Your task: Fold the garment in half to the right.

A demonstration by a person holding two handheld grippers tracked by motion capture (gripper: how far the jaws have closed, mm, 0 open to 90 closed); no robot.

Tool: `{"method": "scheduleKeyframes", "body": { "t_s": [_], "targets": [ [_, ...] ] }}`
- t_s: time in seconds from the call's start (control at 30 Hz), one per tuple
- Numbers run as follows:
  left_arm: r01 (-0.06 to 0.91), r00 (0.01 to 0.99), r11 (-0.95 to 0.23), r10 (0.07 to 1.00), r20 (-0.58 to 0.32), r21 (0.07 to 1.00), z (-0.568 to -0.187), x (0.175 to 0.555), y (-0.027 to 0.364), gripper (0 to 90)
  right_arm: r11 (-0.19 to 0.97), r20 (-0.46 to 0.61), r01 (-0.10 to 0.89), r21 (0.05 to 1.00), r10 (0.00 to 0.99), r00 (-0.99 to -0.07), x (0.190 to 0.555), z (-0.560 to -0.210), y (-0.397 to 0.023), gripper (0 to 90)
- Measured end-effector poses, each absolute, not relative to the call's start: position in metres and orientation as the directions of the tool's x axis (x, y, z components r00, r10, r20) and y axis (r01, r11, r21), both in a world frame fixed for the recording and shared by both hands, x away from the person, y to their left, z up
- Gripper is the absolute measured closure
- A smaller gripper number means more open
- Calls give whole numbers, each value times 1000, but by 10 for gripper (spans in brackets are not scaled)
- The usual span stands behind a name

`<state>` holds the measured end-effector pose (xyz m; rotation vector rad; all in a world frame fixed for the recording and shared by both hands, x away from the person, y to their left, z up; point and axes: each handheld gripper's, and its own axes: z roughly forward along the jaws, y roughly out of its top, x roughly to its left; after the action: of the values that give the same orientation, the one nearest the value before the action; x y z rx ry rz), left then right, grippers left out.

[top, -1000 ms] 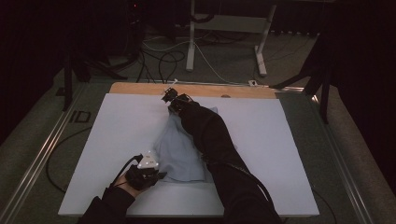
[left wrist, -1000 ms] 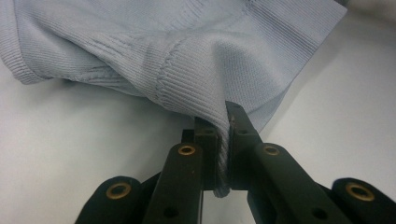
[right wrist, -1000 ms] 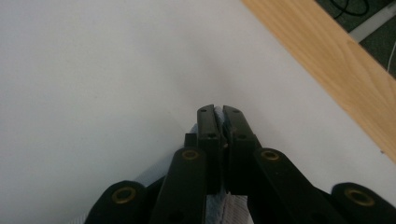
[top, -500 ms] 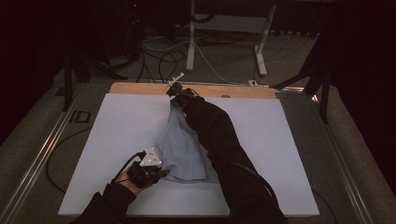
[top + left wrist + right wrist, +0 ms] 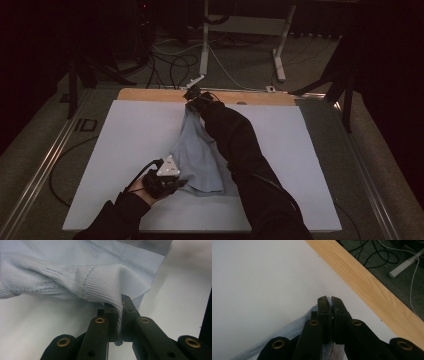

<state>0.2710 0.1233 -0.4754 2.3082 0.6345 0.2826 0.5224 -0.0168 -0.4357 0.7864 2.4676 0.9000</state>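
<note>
1. High view: a pale blue knit garment (image 5: 197, 155) lies mid-table on the white sheet (image 5: 125, 145), stretched near-to-far btwn the two grippers. The left gripper (image 5: 172, 181) pinches the near edge at the near left; the right gripper (image 5: 192, 96) pinches the far end, close to the wooden table strip (image 5: 150, 95). The right arm in a dark sleeve (image 5: 235, 145) reaches across the garment. Holding opposite ends prob. keeps the cloth taut so it can be spread or lifted w/o bunching.

2. Left gripper view: jaws clenched on a ribbed hem of the garment (image 5: 87, 282); the fabric tents up from the pinch, the rest drapes to the sheet. A grip at the thick hem likely means less slip.

3. Right gripper view: jaws clamped on a thin bit of the garment (image 5: 287, 332), cloth poking out at the tips, the rest trailing below. White sheet left, wooden strip right, floor cables (image 5: 372, 252) beyond.
</note>
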Motion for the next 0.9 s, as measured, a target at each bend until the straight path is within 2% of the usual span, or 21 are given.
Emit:
{"method": "scheduleKeyframes", "body": {
  "t_s": [0.37,0.9],
  "targets": [
    [252,898,-671,431,89,697,-462,273,102,872,622,-166,358,696,625,-763,518,-428,-35,875],
    [181,931,-702,348,110,688,-460,277,78,872,589,-135,352,728,626,-768,515,-420,-69,874]
  ]
}}
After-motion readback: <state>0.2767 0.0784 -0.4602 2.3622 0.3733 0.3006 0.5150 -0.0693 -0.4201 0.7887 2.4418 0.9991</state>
